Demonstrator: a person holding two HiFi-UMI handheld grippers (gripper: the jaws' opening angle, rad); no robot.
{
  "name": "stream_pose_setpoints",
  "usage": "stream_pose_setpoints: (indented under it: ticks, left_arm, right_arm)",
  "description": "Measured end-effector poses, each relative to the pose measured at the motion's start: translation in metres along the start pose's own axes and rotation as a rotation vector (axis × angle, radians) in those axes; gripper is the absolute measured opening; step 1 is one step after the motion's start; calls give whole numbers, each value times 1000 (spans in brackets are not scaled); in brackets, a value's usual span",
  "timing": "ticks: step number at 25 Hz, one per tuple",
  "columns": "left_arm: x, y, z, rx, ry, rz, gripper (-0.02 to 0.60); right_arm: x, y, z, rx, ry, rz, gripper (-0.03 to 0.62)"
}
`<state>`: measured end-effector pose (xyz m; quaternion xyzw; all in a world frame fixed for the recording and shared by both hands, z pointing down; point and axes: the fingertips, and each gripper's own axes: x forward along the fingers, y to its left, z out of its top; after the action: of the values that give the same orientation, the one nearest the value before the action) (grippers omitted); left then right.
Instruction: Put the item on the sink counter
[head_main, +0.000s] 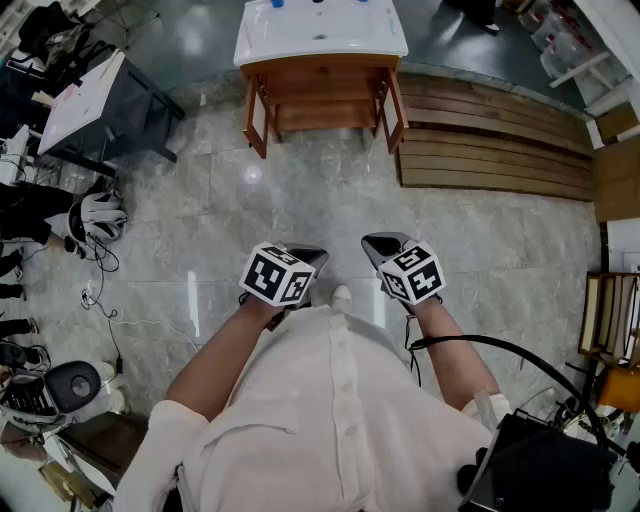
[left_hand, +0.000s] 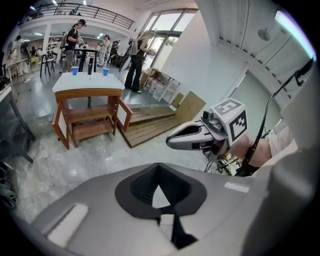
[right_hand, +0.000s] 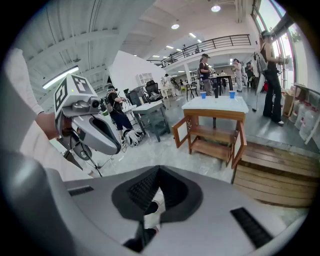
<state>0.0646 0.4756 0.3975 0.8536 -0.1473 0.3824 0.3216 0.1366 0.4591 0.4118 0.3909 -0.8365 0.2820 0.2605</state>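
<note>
Both bare forearms reach out from the torso, carrying the left gripper at about 11 o'clock and the right gripper at 1 o'clock. They sit side by side and tilt downward toward 12 o'clock. Each has its jaws closed together on nothing.

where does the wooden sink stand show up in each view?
Head view: stand top centre.
Left gripper view: stand upper left.
Right gripper view: stand right of centre.
Shared landmark: plank platform beside it, in all three.
</note>
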Motion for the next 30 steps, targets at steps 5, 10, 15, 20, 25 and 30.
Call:
stream_pose_setpoints:
  ticks: [5, 10, 15, 20, 25, 30]
  left_arm:
    - [6, -8, 3, 0, -1, 3, 5]
    - [3, -7, 14, -10, -19, 10, 6]
    - [2, 18, 24, -22, -15, 2, 5]
    - [7, 59, 48, -6, -20, -23, 6]
    - [-1, 113, 98, 11, -40, -46, 6]
    - [-16, 175, 142, 31, -50, -77, 6]
  right_arm:
    - [-8, -5, -6, -2, 14, 7, 5]
    - [-8, -10, -4, -24, 37, 0, 5]
    - [11, -21, 8, -3, 43, 1, 5]
    - [37, -44, 26, 2, 57, -18, 6]
    - [66, -75, 74, 20, 68, -55, 8]
    - [115, -108, 140, 29, 67, -83, 67]
